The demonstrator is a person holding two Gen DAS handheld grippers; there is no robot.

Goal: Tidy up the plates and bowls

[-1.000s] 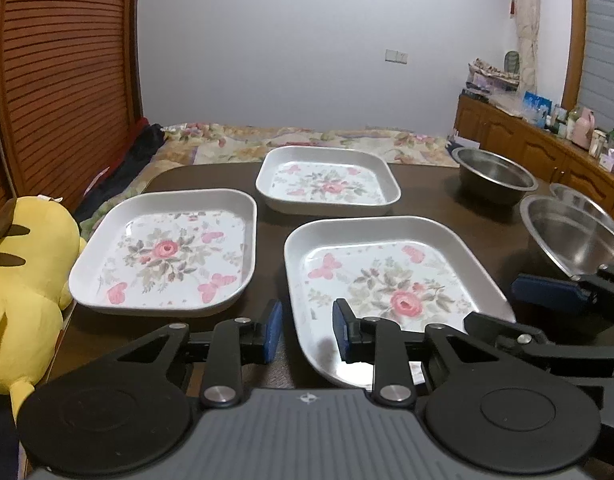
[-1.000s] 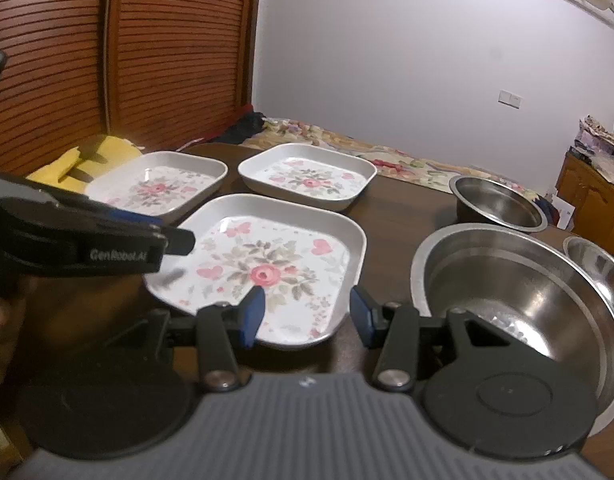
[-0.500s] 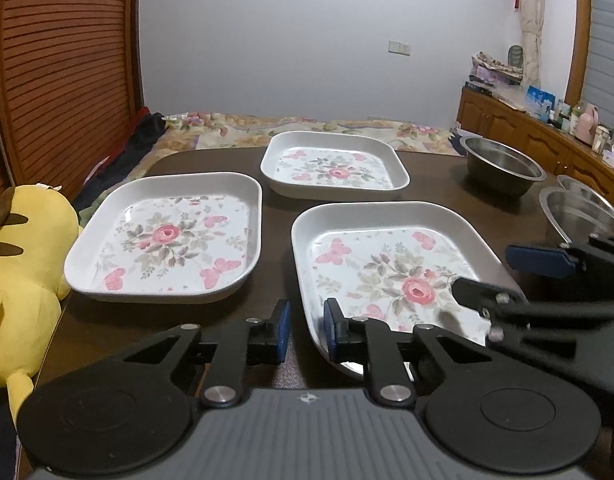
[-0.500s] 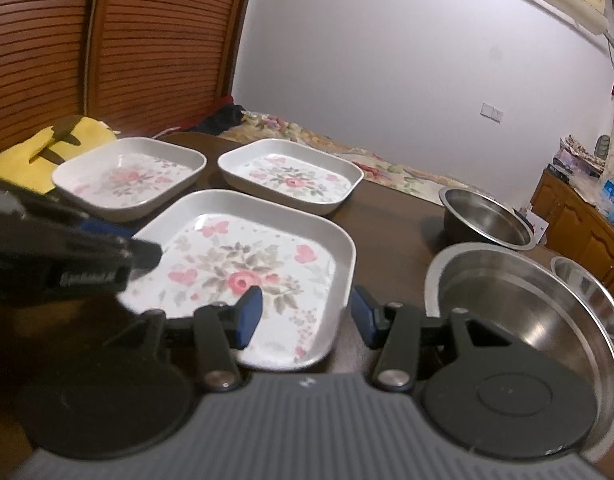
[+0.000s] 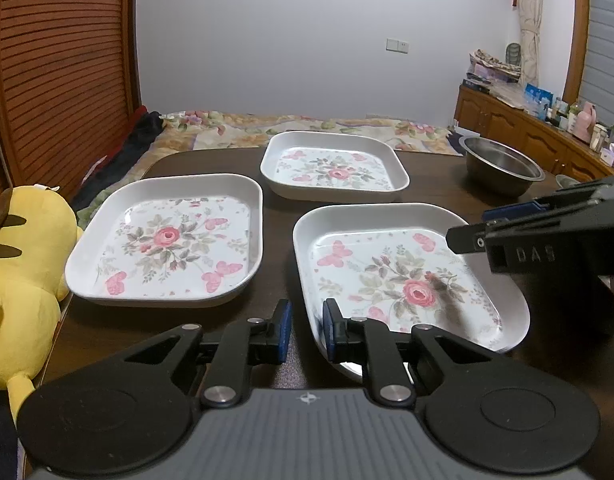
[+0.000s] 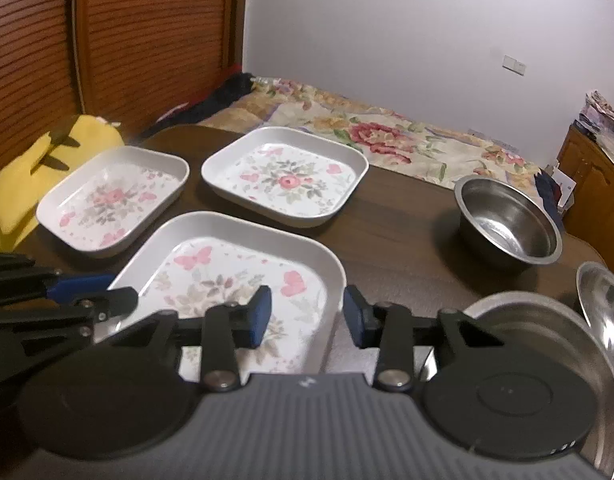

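Three white square plates with a pink flower print lie on the dark table: a near plate (image 5: pixel 407 280) (image 6: pixel 227 276), a left plate (image 5: pixel 167 240) (image 6: pixel 111 200) and a far plate (image 5: pixel 335 166) (image 6: pixel 285 176). My left gripper (image 5: pixel 306 330) (image 6: pixel 91 292) is shut on the near plate's left rim at its front corner. My right gripper (image 6: pixel 307 314) (image 5: pixel 483 224) straddles the same plate's right rim. Its jaws are closing, and the pads stand clear of the rim. A deep steel bowl (image 6: pixel 507 220) (image 5: pixel 499 164) stands at the far right.
A large steel bowl (image 6: pixel 547 320) sits at the near right, half hidden by my right gripper's body. A smaller steel bowl (image 6: pixel 603 308) is beside it. A yellow plush toy (image 5: pixel 23 280) leans at the table's left edge. A bed with a floral cover (image 6: pixel 387 128) lies beyond the table.
The left jaws have narrowed onto the near plate's left rim. The right gripper has moved in over the plate's right rim and its jaws have narrowed.
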